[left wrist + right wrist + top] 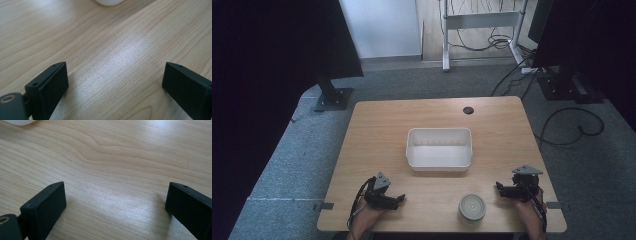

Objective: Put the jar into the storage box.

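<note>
The left tongs (399, 198) rest low on the counter (377, 130), held in a hand (364, 220) that comes in from the near edge. Their jaws stand wide apart with nothing between them; in the left gripper view bare wood grain lies in the gap, and a white curved edge, the tub (110, 2), shows far ahead of the tips.

The right tongs (498, 187) sit near the counter's right near corner, jaws likewise spread and empty, pointing inward toward the left tongs. In the right gripper view there is plain wood between the jaws, and a white rounded bit peeks in beyond the left jaw; which thing it belongs to I cannot tell.

A round grey-white cup (472, 207) stands upright on the counter between the two tongs, nearer the right ones and just beside their tips, touched by neither.

The tub (439, 149) sits ahead of both tongs, well apart from them, roughly midway between them.
</note>
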{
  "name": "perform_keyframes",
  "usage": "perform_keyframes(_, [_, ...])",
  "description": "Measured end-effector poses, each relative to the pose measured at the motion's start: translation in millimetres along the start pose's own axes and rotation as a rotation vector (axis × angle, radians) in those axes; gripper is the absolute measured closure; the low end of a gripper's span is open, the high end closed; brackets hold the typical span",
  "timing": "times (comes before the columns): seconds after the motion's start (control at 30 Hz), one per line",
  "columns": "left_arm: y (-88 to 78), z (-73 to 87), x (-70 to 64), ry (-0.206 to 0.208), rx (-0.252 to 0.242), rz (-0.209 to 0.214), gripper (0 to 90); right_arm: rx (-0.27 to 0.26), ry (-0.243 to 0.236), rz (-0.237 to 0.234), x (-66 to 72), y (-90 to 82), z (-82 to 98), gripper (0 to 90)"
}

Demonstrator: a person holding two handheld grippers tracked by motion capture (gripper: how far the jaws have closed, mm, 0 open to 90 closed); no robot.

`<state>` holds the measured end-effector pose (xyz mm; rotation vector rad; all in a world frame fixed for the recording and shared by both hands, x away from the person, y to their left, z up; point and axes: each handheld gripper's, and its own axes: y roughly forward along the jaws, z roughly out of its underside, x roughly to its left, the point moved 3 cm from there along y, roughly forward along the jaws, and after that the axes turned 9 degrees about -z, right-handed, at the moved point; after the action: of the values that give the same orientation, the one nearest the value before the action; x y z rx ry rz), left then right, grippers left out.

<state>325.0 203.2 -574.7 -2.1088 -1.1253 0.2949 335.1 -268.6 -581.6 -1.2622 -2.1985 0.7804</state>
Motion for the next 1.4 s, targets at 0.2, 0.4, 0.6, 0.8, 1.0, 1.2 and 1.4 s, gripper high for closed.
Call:
perform_keyframes(0.2, [-3.4,-1.7,-3.2,0.004,-0.009,-0.001,8.6,0.0,-0.001,-0.001,0.0,0.0,0.0,2.8])
perform_keyframes(0.4, [-12.7,-5.9,-7.6,-0.004,-0.041,0.01,8.6,0.0,-0.001,-0.001,0.1,0.0,0.0,2.8])
perform_keyframes(0.6, [-20.1,-11.1,-14.6,0.001,-0.066,0.027,8.8,0.0,-0.001,-0.002,0.1,0.0,0.0,2.8])
perform_keyframes(0.8, [-22.6,-15.2,-22.5,0.014,-0.078,0.047,9.6,0.0,-0.001,-0.002,0.2,-0.1,0.1,2.8])
perform_keyframes(1.0, [-23.7,-18.4,-28.6,0.018,-0.087,0.064,9.2,0.0,-0.001,-0.002,0.2,-0.1,0.1,2.8])
perform_keyframes(1.2, [-24.5,-21.1,-34.7,0.022,-0.092,0.081,8.4,0.0,-0.001,-0.002,0.3,-0.1,0.2,2.8])
perform_keyframes(1.4, [-24.8,-25.1,-42.2,0.034,-0.099,0.102,7.9,0.0,-0.001,-0.002,0.3,-0.1,0.2,2.8])
